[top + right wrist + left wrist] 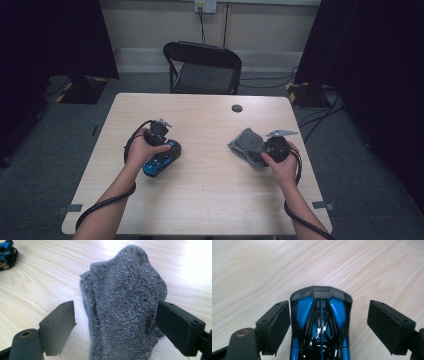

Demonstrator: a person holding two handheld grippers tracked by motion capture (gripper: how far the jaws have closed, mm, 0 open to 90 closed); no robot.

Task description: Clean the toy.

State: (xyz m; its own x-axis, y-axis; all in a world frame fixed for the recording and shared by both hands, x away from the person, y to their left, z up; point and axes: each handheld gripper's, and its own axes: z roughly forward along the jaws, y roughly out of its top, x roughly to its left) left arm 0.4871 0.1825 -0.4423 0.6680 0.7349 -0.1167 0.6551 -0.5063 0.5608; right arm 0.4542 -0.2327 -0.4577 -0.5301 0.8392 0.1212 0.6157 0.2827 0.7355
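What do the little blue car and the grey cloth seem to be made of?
The blue toy car looks like hard, glossy plastic, perhaps painted metal: its black and blue shell throws sharp reflections. The grey cloth looks like soft terry or knitted fabric, matte, with a looped fuzzy surface and limp folds; it may be a sock.
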